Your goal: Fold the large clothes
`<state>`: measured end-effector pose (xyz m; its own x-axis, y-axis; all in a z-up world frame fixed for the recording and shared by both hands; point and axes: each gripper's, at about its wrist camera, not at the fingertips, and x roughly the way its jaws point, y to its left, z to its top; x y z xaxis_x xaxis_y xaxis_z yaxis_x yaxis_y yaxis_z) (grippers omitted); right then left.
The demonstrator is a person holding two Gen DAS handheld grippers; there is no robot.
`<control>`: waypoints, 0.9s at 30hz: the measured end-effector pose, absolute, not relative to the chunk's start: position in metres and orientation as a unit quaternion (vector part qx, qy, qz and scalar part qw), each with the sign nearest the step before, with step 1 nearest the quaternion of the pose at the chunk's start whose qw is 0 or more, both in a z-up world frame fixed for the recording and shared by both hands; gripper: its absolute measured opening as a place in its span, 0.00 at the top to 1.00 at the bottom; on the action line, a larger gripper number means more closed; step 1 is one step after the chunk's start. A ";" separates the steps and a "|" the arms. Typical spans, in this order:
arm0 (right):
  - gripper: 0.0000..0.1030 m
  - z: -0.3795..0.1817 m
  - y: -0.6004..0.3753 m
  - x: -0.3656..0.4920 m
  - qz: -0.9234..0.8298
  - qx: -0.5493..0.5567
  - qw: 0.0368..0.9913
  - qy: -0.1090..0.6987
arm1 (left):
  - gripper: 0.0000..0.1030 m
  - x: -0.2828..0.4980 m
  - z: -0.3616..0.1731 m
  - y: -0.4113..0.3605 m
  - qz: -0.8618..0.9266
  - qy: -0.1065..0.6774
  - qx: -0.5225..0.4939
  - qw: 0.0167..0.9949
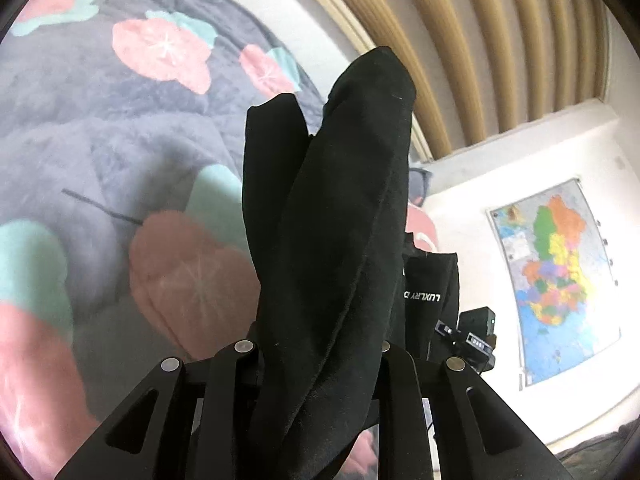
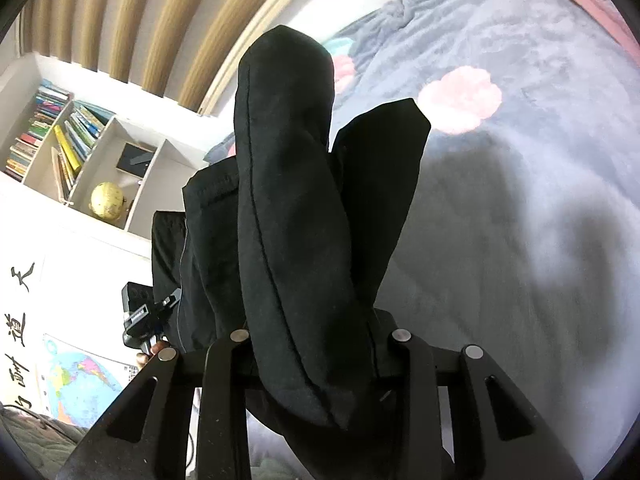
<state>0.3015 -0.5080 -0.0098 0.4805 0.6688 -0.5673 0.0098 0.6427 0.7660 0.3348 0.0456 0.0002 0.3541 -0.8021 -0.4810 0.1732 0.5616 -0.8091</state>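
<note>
Both tongs, left gripper (image 1: 320,360) and right gripper (image 2: 320,352), are clamped on the black garment (image 1: 340,220), which hangs lifted off the floral blanket (image 1: 100,128), its long folds running toward twelve o'clock.

One black garment (image 1: 332,240), two grippers (image 1: 316,360), one globe (image 2: 106,199), one wall map (image 1: 556,276).
</note>
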 end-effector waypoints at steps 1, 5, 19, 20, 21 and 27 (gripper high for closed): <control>0.65 -0.002 -0.495 0.299 0.207 0.365 0.778 0.467 | 0.78 0.322 0.003 0.047 -0.325 0.468 -0.337 0.750; 0.65 -0.001 -0.488 0.262 0.186 0.365 0.771 0.488 | 0.78 0.297 -0.013 0.070 -0.315 0.480 -0.338 0.746; 0.65 -0.125 -0.501 0.222 0.132 0.378 0.753 0.522 | 0.76 0.250 -0.124 0.115 -0.271 0.515 -0.372 0.723; 0.64 -0.128 -0.501 0.222 0.130 0.377 0.756 0.520 | 0.72 0.246 -0.128 0.117 -0.271 0.516 -0.363 0.727; 0.62 -0.135 -0.502 0.221 0.127 0.375 0.760 0.515 | 0.68 0.247 -0.133 0.118 -0.271 0.515 -0.354 0.732; 0.54 -0.159 -0.509 0.211 0.120 0.383 0.777 0.486 | 0.57 0.245 -0.164 0.130 -0.286 0.486 -0.370 0.738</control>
<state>0.2106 -0.5091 -0.1586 0.4997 0.5585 -0.6621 0.1857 0.6775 0.7117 0.2448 0.1299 -0.1638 0.3648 -0.7817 -0.5058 0.0622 0.5625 -0.8245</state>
